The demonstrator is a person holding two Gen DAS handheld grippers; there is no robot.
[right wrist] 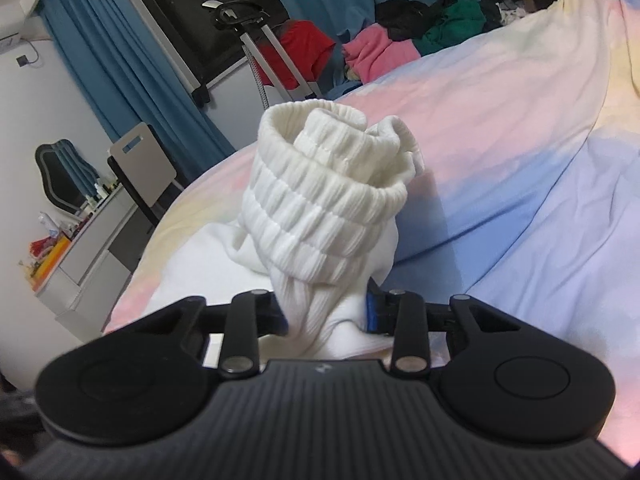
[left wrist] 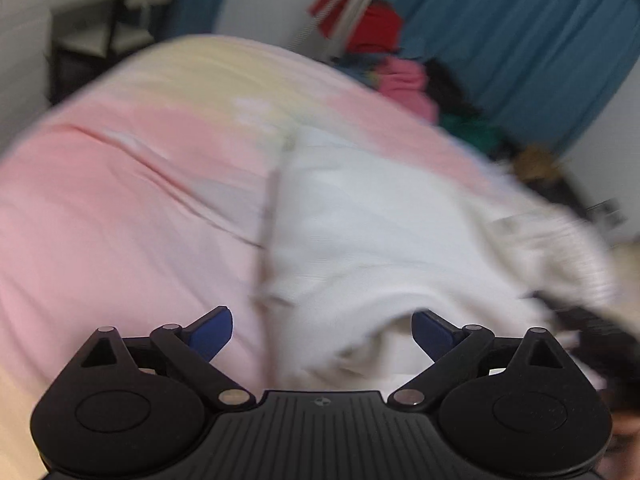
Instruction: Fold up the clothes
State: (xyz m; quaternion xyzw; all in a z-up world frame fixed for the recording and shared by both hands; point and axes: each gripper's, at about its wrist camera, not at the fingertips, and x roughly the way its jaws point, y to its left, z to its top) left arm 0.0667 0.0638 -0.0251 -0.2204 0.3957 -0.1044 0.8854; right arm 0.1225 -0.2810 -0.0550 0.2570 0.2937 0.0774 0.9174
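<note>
A white knitted garment (left wrist: 372,216) lies spread on the pastel bedsheet (left wrist: 120,208); the left wrist view is blurred. My left gripper (left wrist: 322,332) hovers over its near edge, jaws wide apart, nothing between the blue pads. In the right wrist view my right gripper (right wrist: 326,314) is shut on a bunched ribbed cuff of the white garment (right wrist: 320,196), which stands up in front of the camera in a rolled coil. The blue pads press into the fabric from both sides.
Beyond the bed's far edge lies a pile of clothes (right wrist: 384,50) in pink, red, green and black, with a metal stand (right wrist: 256,36) beside it. Blue curtains (left wrist: 520,40) hang behind. A grey dresser (right wrist: 80,252) and chair (right wrist: 144,168) stand at the left.
</note>
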